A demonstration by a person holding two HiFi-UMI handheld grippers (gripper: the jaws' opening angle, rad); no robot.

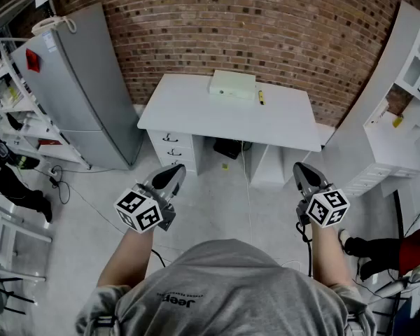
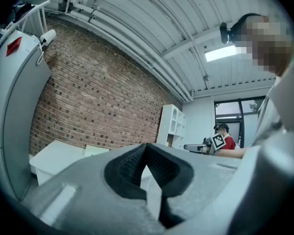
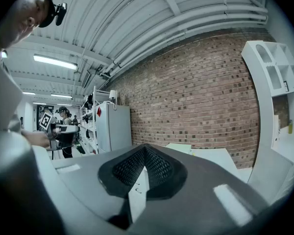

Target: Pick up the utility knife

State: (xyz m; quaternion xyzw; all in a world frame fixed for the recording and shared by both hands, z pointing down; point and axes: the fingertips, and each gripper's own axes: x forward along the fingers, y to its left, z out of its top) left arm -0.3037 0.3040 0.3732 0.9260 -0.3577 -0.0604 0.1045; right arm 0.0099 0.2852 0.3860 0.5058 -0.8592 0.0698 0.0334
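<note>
The utility knife (image 1: 260, 97) is a small yellow thing lying on the white desk (image 1: 196, 110), just right of a pale flat box (image 1: 232, 85) at the desk's back edge. Both grippers hang in the air well short of the desk, pointing toward it. My left gripper (image 1: 174, 173) is shut with nothing between its jaws, its pads meeting at the tips in the left gripper view (image 2: 146, 149). My right gripper (image 1: 302, 170) is shut and empty too, as the right gripper view (image 3: 145, 151) shows. Neither gripper view shows the knife.
A grey fridge (image 1: 77, 89) stands left of the desk, a white shelf unit (image 1: 406, 96) to its right, and a brick wall (image 1: 231, 19) behind. Drawers (image 1: 171, 145) sit under the desk's left side. Cables run across the floor (image 1: 224, 208). People stand at both sides.
</note>
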